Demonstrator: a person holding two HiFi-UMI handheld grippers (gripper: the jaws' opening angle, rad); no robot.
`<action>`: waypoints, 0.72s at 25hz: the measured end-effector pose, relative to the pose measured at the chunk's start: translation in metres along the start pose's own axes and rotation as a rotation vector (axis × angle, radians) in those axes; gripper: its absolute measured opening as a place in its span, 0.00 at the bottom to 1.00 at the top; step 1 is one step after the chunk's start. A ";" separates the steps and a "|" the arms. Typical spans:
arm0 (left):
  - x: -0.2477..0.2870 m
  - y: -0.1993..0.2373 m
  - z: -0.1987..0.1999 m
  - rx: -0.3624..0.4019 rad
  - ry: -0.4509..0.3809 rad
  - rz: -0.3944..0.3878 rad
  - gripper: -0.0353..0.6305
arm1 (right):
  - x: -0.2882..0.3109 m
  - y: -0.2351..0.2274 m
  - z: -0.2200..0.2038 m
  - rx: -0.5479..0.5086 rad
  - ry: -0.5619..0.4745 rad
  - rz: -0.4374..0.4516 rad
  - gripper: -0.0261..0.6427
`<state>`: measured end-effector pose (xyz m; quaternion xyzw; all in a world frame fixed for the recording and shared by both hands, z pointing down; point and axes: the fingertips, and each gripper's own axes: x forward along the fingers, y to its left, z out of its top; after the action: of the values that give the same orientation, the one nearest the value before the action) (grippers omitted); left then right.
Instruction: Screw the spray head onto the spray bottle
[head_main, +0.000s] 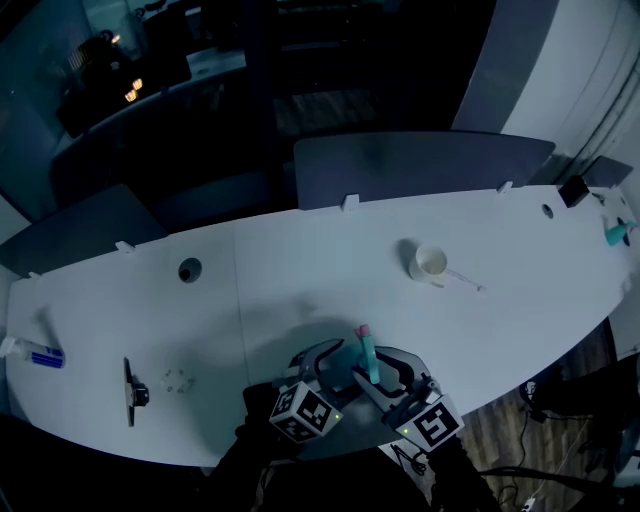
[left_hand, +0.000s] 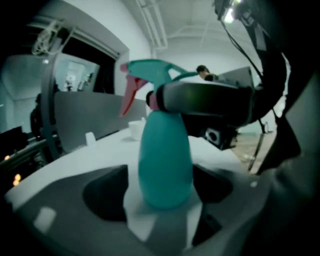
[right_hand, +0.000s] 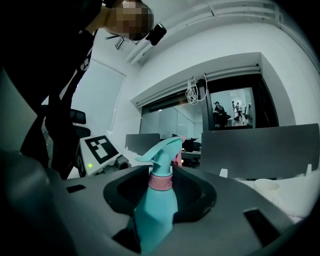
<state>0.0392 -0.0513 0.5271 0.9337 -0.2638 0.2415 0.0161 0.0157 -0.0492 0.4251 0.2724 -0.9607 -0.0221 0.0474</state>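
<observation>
A teal spray bottle stands on the white table near its front edge, with its teal spray head and pink trigger on top. A pink collar sits at the neck. My right gripper is shut on the bottle at the neck; its dark fingers wrap the collar in the left gripper view. My left gripper has its jaws wide on either side of the bottle's lower body, and the pads do not press on it. In the right gripper view the bottle fills the gap between the right gripper jaws.
A white cup with a thin stick beside it stands further back on the table. A small blue-labelled bottle lies at the far left, a black stand near it. Grey partitions line the table's far side.
</observation>
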 end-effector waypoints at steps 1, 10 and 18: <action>0.002 -0.003 -0.002 0.017 0.023 -0.050 0.63 | 0.000 0.000 0.000 0.001 -0.004 -0.001 0.26; 0.002 0.001 0.006 -0.205 -0.031 0.357 0.58 | -0.005 -0.005 -0.001 0.010 -0.011 -0.065 0.26; -0.003 0.004 0.010 -0.110 -0.050 0.241 0.62 | -0.005 -0.004 -0.003 0.026 -0.009 -0.057 0.25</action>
<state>0.0398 -0.0548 0.5164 0.8986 -0.3874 0.2038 0.0314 0.0223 -0.0506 0.4270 0.3004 -0.9530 -0.0120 0.0389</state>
